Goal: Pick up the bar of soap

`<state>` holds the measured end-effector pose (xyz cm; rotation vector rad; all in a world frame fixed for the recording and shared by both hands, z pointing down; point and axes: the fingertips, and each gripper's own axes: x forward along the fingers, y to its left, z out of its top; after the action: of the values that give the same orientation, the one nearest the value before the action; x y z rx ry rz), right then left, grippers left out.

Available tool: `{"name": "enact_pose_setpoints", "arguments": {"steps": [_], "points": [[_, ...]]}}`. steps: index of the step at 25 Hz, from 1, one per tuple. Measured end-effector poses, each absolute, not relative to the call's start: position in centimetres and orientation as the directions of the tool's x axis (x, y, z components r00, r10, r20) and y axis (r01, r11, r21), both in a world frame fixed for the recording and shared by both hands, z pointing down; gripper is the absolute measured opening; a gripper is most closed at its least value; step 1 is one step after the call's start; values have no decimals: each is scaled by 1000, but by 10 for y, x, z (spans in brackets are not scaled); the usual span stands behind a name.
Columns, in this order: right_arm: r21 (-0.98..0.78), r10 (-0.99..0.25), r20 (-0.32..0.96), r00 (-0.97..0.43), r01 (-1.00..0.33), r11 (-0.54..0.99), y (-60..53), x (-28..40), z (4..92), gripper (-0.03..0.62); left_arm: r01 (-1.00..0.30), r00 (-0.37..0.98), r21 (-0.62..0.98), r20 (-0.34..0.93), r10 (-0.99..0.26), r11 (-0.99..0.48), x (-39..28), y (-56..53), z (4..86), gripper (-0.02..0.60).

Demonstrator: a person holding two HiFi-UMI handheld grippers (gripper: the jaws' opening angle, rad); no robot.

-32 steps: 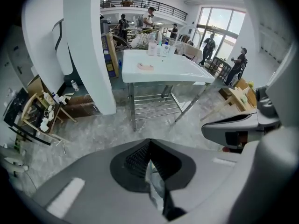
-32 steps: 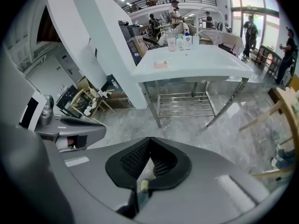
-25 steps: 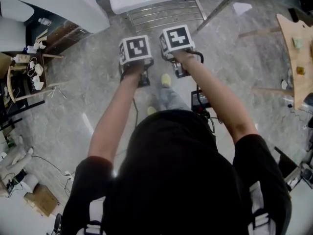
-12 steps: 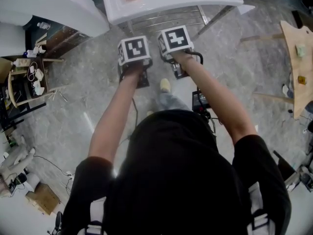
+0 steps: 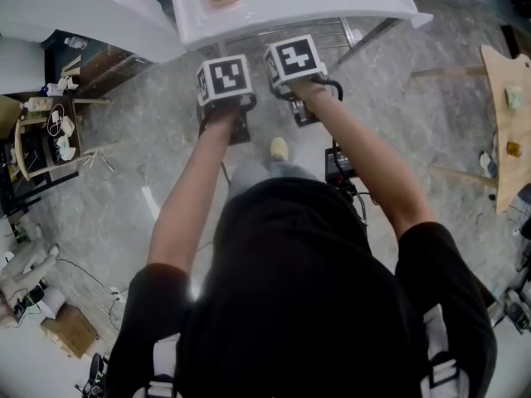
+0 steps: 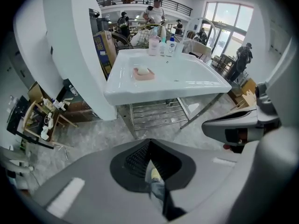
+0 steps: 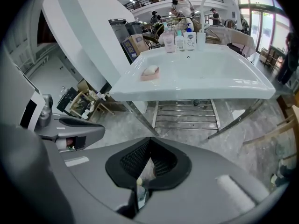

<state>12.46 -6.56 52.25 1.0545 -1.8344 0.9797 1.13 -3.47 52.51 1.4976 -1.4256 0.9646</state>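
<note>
A pink soap dish sits on the left side of the white sink, in the upper middle of the left gripper view, and the pale bar of soap lies in it. In the head view the dish and soap show at the top edge, left of centre. Three or four bottles stand in a cluster at the sink's far rim, well apart from the dish.

Both claws hang in front of the sink, below its front edge in the frame and well short of the soap. The left gripper has its jaws together with nothing held; only a shoe and floor show through the slit. The right gripper is likewise closed and empty.

A metal rack sits under the sink, with slanted legs at each side. A broad white slanted panel rises at the left. A cluttered wooden shelf stands at the left of the head view, a wooden table at the right, and a cardboard box at lower left. People stand far behind.
</note>
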Motion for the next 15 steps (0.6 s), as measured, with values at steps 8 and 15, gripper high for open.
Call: {"name": "enact_pose_setpoints", "arguments": {"steps": [8,15], "points": [[-228,-297,888,-350,-898,377,-86,113,518,15,-997,60,71,928,-368,16,2,-55,519,-2],[-226,-310,883,-351,-899,375,-121,102,515,15,-996,83,85,920,-383,-12,-2,-97,512,-2]]}}
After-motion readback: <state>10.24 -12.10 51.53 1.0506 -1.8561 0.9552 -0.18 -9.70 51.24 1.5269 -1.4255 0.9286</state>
